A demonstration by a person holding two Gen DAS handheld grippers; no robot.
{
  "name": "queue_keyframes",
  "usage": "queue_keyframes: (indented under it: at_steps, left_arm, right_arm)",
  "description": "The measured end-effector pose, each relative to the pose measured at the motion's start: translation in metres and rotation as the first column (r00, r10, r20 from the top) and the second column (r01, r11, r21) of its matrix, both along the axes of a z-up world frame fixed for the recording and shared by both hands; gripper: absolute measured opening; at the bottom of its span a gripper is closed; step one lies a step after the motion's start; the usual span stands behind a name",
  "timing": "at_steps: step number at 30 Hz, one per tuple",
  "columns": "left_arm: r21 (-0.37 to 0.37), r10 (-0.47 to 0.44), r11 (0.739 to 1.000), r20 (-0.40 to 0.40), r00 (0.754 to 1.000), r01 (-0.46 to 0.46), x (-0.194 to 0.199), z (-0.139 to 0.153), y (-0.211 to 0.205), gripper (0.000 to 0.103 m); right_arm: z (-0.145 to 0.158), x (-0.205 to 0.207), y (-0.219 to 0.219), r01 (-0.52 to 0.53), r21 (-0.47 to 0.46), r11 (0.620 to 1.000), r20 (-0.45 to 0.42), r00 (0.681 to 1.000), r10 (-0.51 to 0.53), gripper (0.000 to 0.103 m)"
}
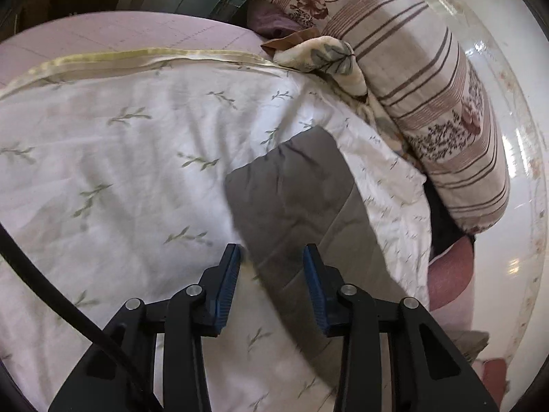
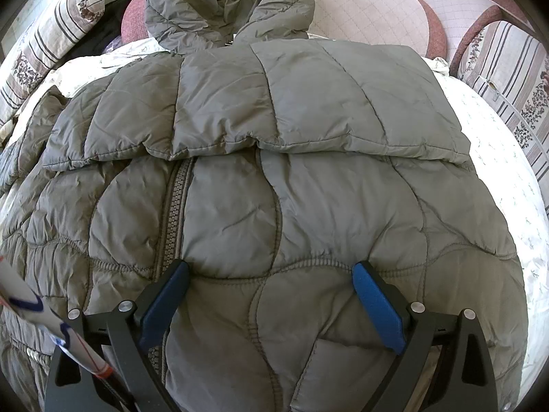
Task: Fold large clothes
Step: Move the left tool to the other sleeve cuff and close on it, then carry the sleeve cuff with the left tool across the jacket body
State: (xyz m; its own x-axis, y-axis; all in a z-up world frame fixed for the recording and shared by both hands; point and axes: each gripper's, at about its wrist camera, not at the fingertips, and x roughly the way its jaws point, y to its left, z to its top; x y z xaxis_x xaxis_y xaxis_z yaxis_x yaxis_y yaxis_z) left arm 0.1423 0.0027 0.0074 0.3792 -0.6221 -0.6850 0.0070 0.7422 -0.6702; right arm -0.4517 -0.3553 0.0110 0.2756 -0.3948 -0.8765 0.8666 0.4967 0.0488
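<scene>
Blue-padded fingers (image 1: 233, 285) of the left gripper (image 1: 271, 257) stand partly apart above a grey sleeve (image 1: 291, 206) of the padded jacket (image 2: 260, 185); the pads flank the sleeve's near part without pressing it, so nothing is held; the right gripper (image 2: 271, 274) has its fingers spread wide over the jacket's front, beside the zip (image 2: 173, 219), also gripping nothing.

The jacket lies on the bed, on a white leaf-print quilt (image 1: 120, 137), with striped pillows (image 1: 429, 120) at the edges; one sleeve is already folded across the chest.

Risks, as I judge them: the slick, puffy fabric could slip from a shallow pinch; the left fingers might catch the quilt along with the sleeve and drag it; lifting the sleeve could disturb the folded one.

In the right wrist view the jacket's long axis runs away from the camera, hood (image 2: 226, 3) at the far end, hem nearest; the left sleeve angles out sideways from the body.
</scene>
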Motion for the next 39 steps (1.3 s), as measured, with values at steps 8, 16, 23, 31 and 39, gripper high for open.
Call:
queue_keyframes:
  at_steps: [8,16,23,31,39]
  left_arm:
    - [0.045,0.039,0.998,0.071,0.997,-0.043,0.003,0.006,-0.022,0.015]
    - [0.112,-0.052,0.993,0.238,0.97,0.025,-0.031,0.068,-0.037,0.012]
    - [0.144,-0.216,0.975,0.393,0.894,0.172,-0.097,0.146,-0.076,0.012]
    - [0.203,-0.479,0.874,0.504,0.719,0.441,-0.231,0.207,-0.169,0.012]
    - [0.298,-0.745,0.648,0.438,0.502,0.701,-0.388,0.161,-0.272,0.012]
  right_arm:
    - [0.0,0.001,-0.001,0.0,-0.004,1.0,-0.002,1.0,0.0,0.099]
    - [0.0,0.0,-0.001,-0.001,0.002,1.0,0.002,1.0,0.0,0.099]
    - [0.018,-0.008,-0.004,-0.013,0.04,0.999,0.107,0.994,0.008,0.095]
    - [0.057,-0.04,-0.012,0.099,-0.065,0.993,0.252,0.965,-0.08,0.095]
    - [0.063,-0.097,-0.04,0.363,-0.041,0.931,0.331,0.884,-0.331,0.095]
